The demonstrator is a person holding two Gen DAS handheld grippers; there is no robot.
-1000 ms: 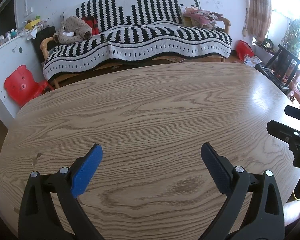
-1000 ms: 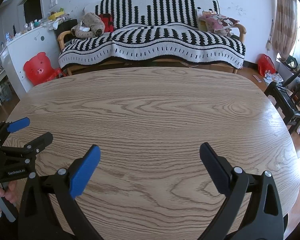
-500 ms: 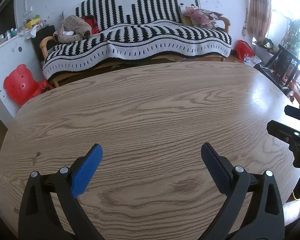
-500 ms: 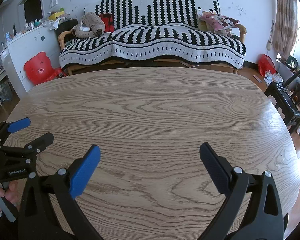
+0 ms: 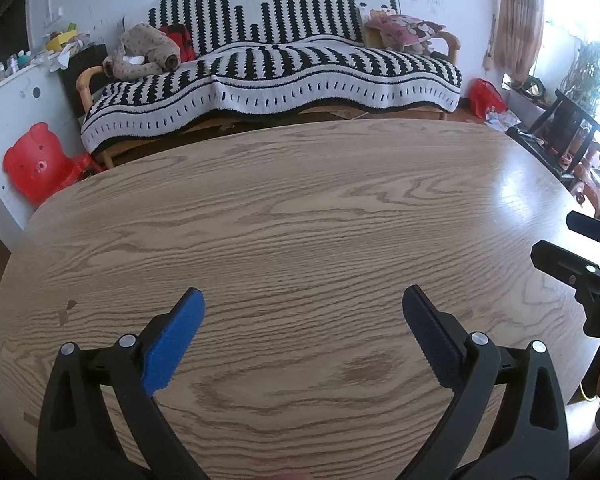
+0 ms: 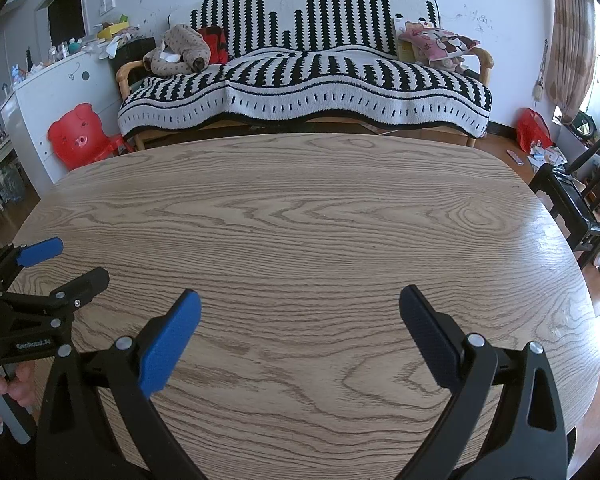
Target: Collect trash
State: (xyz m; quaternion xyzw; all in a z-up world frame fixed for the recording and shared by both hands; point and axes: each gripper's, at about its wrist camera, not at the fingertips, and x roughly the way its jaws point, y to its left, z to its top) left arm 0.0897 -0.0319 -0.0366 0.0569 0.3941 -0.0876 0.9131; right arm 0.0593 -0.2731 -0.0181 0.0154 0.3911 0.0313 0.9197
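My left gripper (image 5: 302, 304) hangs open over the near part of a wooden table (image 5: 300, 220), with nothing between its blue pads. My right gripper (image 6: 300, 304) is open too, over the same table and holding nothing. In the right wrist view the left gripper (image 6: 66, 262) shows at the left edge, held by a hand (image 6: 8, 384). The left wrist view catches the right gripper (image 5: 560, 244) at its right edge. No trash shows on the tabletop in either view.
Behind the table stands a sofa (image 6: 304, 92) under a black-and-white striped blanket. A red pig-shaped chair (image 6: 80, 136) sits on the floor at the left by a white cabinet (image 6: 40, 112). Dark chairs (image 6: 576, 200) and a red bag (image 6: 532, 128) are at the right.
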